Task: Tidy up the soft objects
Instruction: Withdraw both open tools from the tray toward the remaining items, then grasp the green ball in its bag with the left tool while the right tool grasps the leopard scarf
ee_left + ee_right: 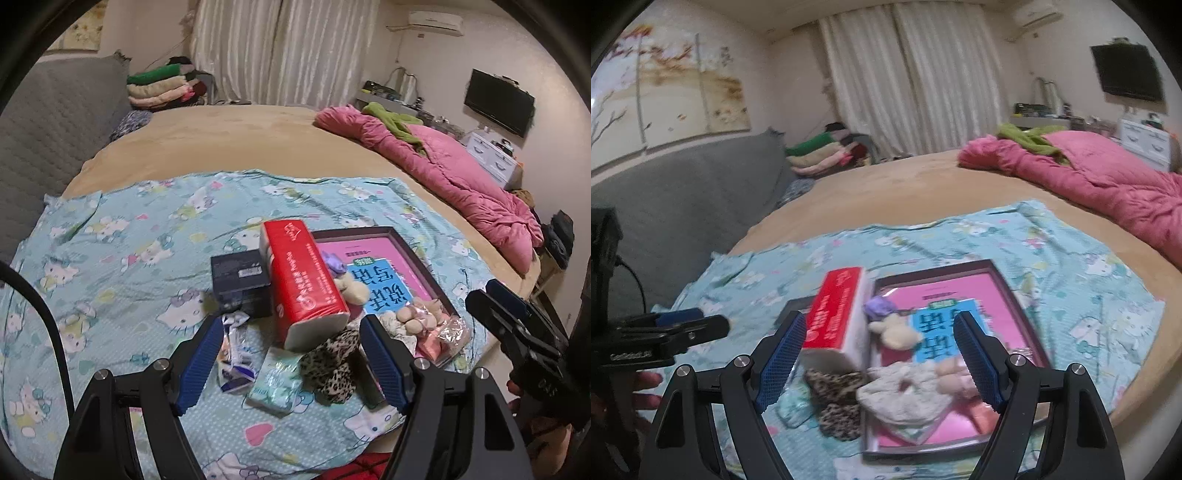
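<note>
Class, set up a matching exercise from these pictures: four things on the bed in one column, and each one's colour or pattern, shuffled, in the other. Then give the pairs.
Things
1. tissue pack
2. scrunchie
3. quilt
4. box

Colours
A. leopard print
B. dark navy
C. red and white
D. pink

Pairs: 1-C, 2-A, 3-D, 4-B

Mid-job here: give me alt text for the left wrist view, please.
The open left gripper hovers over a pile on a cartoon-print sheet: a red tissue pack, leopard-print cloth, dark box and a tray holding small plush items. The right gripper shows at right.
</note>
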Demonstrator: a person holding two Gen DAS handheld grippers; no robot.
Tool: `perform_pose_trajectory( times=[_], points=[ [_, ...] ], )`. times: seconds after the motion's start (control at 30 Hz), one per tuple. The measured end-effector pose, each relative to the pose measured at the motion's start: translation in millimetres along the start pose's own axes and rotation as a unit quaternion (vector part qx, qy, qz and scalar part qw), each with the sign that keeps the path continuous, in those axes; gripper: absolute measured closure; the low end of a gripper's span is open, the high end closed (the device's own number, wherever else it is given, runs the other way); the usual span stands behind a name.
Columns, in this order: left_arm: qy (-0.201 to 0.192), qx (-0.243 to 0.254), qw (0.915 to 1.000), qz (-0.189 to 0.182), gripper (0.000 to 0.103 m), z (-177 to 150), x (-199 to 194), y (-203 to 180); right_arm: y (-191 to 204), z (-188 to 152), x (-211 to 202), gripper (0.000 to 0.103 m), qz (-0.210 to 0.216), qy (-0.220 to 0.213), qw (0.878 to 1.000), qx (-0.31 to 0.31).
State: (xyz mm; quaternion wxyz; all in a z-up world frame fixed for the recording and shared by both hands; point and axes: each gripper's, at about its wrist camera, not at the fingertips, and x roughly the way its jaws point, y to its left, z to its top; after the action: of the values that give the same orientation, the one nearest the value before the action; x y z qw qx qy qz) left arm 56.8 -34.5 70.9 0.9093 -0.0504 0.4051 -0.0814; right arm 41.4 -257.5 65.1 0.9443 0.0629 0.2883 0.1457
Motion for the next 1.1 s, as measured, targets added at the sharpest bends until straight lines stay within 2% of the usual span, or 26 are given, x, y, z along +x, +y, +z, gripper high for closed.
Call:
perform_pose_trajectory(
  times=[0.37,0.77,1.1],
  points=[
    [0.015,-0.018,0.9997,0.004,0.027,-20,3,23,41,-17,11,0.02,0.021,0.033,0.998,-0.056],
    [0.037,-0.045,0.998,0.023,0.027,-44,15,57,50,-29,20,0.02,0.016,0.055,0.995,-0.082],
    [0.054,-0.063,0.996,0.034,0.027,-59,24,80,65,-45,33,0.02,0.014,0.078,0.989,-0.128]
  ],
)
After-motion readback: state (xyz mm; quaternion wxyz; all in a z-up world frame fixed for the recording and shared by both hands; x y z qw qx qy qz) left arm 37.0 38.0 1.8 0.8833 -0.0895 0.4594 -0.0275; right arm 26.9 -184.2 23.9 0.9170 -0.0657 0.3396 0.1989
